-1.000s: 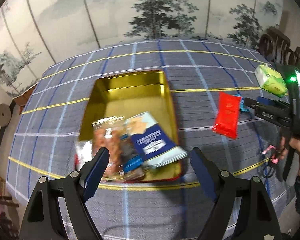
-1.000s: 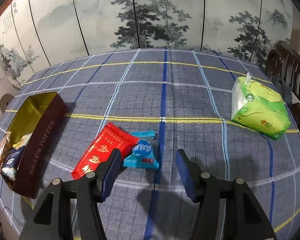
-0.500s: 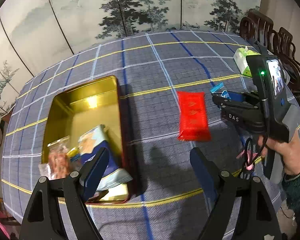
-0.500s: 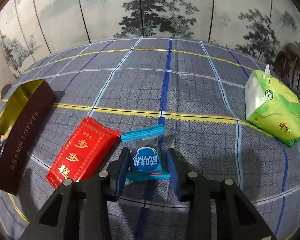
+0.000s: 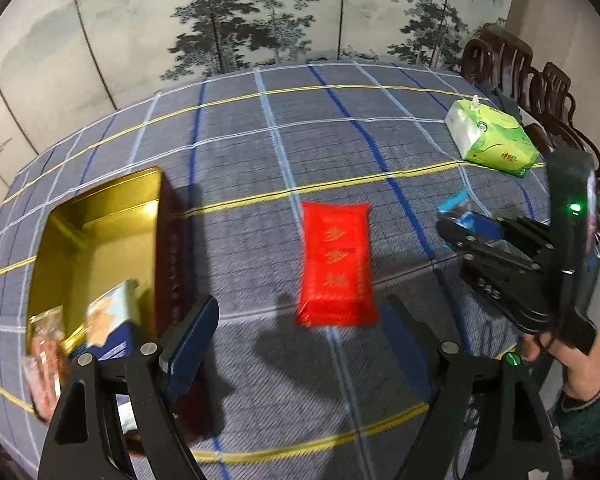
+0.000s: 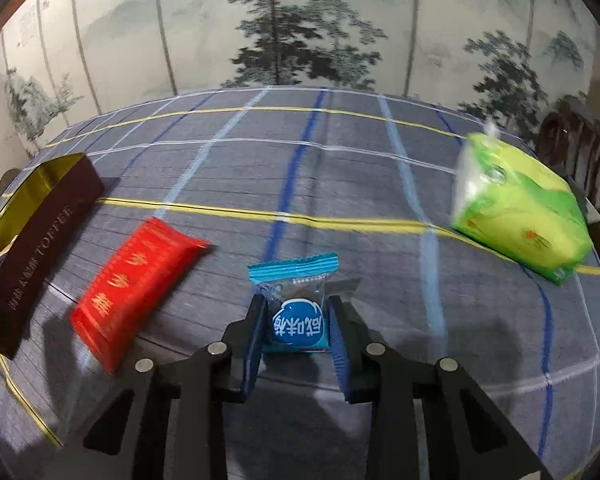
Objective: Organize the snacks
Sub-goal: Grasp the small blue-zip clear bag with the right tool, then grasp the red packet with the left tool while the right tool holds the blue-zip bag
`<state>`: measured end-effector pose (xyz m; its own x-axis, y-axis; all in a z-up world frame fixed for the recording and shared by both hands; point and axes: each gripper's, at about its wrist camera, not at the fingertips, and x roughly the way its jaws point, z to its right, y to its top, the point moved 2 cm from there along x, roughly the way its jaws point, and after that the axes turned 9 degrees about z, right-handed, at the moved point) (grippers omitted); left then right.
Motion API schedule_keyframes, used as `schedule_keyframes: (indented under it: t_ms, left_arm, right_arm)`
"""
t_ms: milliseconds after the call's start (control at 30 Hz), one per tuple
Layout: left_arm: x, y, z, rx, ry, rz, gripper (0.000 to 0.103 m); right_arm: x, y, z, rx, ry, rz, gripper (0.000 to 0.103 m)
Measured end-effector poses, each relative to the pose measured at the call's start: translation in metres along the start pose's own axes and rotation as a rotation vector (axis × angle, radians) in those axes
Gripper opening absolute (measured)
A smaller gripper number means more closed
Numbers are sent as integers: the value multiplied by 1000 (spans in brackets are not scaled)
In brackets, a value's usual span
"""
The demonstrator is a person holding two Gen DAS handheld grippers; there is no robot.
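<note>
At the left of the left wrist view, the open toffee tin (image 5: 100, 236) sits on the bench (image 5: 260, 128), packets already gathered in its near end, likely the collecting place. The left tool (image 5: 296, 344) hangs wide open and empty, lower centre. The red packet (image 5: 336, 264) lies mid-frame, unsorted. In the right view's lower centre, the right tool (image 6: 296, 328) pinches the blue candy packet (image 6: 296, 304), seemingly for lifting.
</note>
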<state>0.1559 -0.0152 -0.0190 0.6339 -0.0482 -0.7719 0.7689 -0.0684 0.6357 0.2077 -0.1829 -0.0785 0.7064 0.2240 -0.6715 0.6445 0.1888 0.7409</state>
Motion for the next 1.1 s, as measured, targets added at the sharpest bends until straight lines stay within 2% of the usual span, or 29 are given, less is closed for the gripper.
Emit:
schedule_keyframes:
  t_ms: [200,400,600,867,1100]
  left_arm:
    - [21,5,13,24,5,3,80]
    - [33,6,20,35,-10,-4,80]
    - [51,9,22,20,-22,-28,80]
    - [73,13,26,50,2,-42,80]
    - [80,11,23,34,1,-55,76]
  right_arm:
    - [-5,-2,37,31,-57,-1,29]
    - [-7,-4,57,53,-84,-3,29]
    - [-6,-4,56,51,-87,-4,29]
    - [-6,-4,56,50,-88,-4,29]
    - [-6,-4,56,50,-87,-3,29]
